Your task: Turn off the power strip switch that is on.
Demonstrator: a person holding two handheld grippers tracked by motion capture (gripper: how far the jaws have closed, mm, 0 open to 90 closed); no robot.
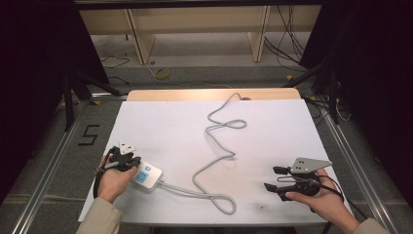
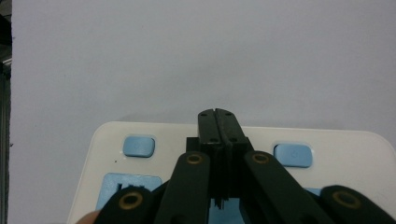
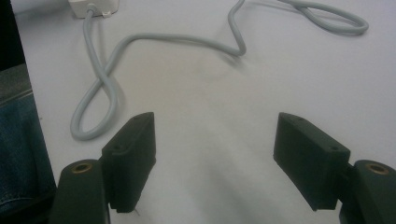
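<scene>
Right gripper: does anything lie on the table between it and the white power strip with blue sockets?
Yes. The strip's grey cable loops on the white table between the open right gripper and the white power strip, which sits under the shut left gripper.

The power strip (image 1: pixel 147 175) lies on the counter (image 1: pixel 272 126) near its front left corner, under the left hand-held gripper (image 1: pixel 127 159), whose jaws are pressed together over the strip's top face. The cord (image 1: pixel 214 161) leaves the strip's right end, loops near the front edge, then winds back across the middle to the far edge. The right hand-held gripper (image 1: pixel 274 178) sits near the front right, jaws apart, pointing left toward the cord, well apart from it.
</scene>
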